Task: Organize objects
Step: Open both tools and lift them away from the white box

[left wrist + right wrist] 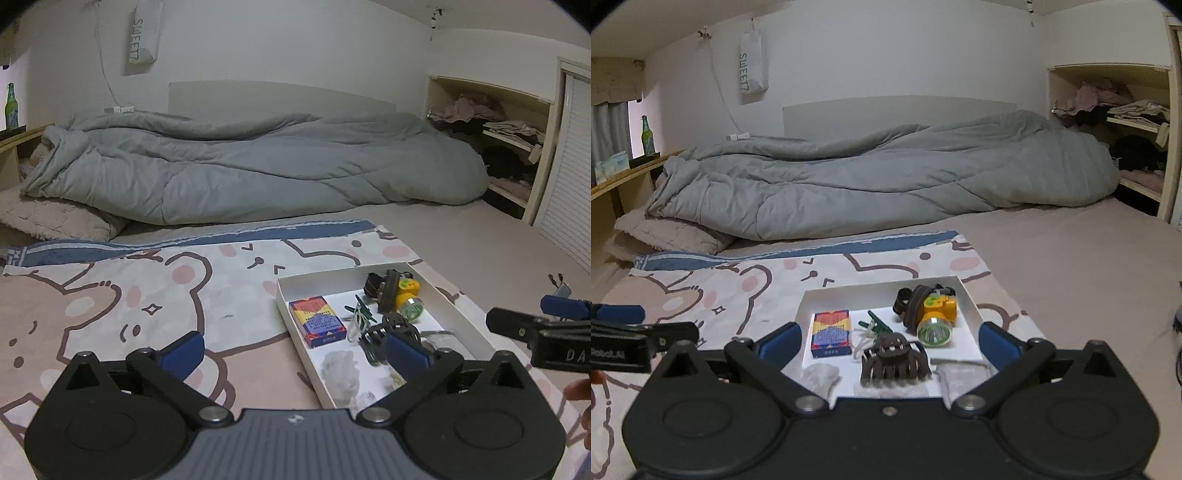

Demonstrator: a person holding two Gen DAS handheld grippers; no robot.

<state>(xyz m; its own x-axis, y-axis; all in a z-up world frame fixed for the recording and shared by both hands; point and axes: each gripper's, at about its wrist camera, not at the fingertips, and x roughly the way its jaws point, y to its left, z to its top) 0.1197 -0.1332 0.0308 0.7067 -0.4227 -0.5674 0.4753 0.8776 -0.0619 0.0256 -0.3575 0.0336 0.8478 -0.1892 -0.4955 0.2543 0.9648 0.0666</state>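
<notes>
A shallow white box (879, 292) lies on a bear-print cloth (746, 291). Inside it are a colourful card pack (830, 334), a yellow headlamp (936, 314), a green clip (875, 324), a dark brown claw hair clip (894, 360), a white crumpled wad (822, 374) and a clear packet (960, 373). My right gripper (888, 341) hangs open just before the box's near edge, nothing between its pads. In the left wrist view my left gripper (295, 349) is open too, left of the box (332, 275), with the card pack (317, 322) and headlamp (406, 295) ahead.
A grey duvet (258, 166) is bunched across the bed behind the cloth, a pillow (55, 218) at its left. Shelves with clothes (495, 133) stand at the right, a green bottle (11, 105) on a ledge at the left. A hand (580, 387) shows at the right edge.
</notes>
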